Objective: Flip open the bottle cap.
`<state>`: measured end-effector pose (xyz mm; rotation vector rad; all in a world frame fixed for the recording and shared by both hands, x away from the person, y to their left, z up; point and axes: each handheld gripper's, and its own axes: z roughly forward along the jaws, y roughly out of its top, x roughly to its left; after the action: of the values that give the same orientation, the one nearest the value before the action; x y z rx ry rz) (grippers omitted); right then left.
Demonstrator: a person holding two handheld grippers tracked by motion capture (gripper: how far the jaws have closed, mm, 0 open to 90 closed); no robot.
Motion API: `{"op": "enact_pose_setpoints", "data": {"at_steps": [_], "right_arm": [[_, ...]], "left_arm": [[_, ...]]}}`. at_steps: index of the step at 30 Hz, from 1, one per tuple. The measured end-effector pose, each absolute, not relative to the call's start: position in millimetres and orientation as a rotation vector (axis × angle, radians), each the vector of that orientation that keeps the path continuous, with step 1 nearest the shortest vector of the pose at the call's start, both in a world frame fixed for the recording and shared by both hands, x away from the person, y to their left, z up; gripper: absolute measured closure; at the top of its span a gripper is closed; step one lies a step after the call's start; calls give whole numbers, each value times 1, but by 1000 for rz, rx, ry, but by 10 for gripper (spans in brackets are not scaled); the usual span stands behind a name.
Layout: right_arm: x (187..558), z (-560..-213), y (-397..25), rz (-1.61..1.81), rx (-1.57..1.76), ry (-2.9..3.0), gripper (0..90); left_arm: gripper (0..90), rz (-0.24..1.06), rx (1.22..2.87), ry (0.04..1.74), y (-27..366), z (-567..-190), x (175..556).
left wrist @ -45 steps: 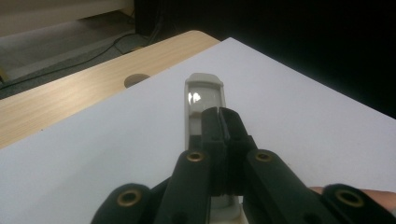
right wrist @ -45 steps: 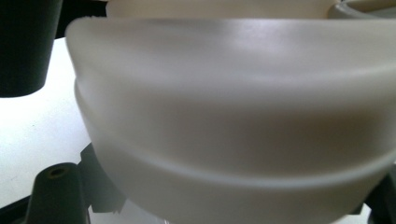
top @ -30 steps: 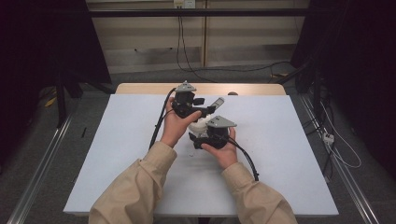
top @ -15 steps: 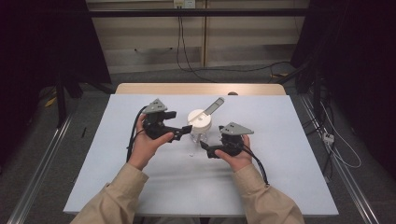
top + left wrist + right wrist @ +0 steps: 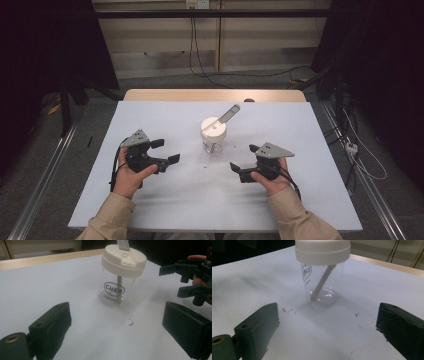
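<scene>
A clear glass jar (image 5: 213,142) with a cream lid (image 5: 213,127) stands upright mid-table, a flat stick (image 5: 229,114) poking out through the lid toward the far right. My left gripper (image 5: 166,151) is held to the jar's left, open and holding nothing. My right gripper (image 5: 244,157) is held to its right, also open, nothing between its fingers. Both point at the jar from a short distance. In the left gripper view the jar (image 5: 117,290) bears a "CHER" logo, and the right gripper (image 5: 192,275) is at the far right. In the right gripper view the stick (image 5: 322,282) leans inside the jar (image 5: 334,277).
The white table top (image 5: 310,190) has a wooden strip (image 5: 215,95) along its far edge. Small dark specks (image 5: 130,322) lie on the surface near the jar's base (image 5: 287,310). Dark curtains, cables and floor rails surround the table.
Both hands pulled away from the jar, the left gripper swinging left and nearer, the right one right and nearer. The jar, covered by the hands a second ago, now stands alone.
</scene>
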<state>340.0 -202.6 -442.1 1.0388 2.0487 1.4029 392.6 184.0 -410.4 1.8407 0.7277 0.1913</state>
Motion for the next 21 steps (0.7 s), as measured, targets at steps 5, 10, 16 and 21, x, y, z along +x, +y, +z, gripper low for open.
{"op": "enact_pose_setpoints", "data": {"at_steps": [5,10,16,21], "right_arm": [[331,-442,-214,1402,1038,2042,46],[324,-444,-223,1401,1036,2048,50],[318,-445,-231,1406,1042,2042,51],[314,-446,-237,1413,1050,2033,52]], "left_arm": [[79,210,1837,746,193,-417,387],[71,203,1832,774,203,-422,384],[70,235,1826,789,215,-424,379],[70,254,1836,797,221,-426,376]]}}
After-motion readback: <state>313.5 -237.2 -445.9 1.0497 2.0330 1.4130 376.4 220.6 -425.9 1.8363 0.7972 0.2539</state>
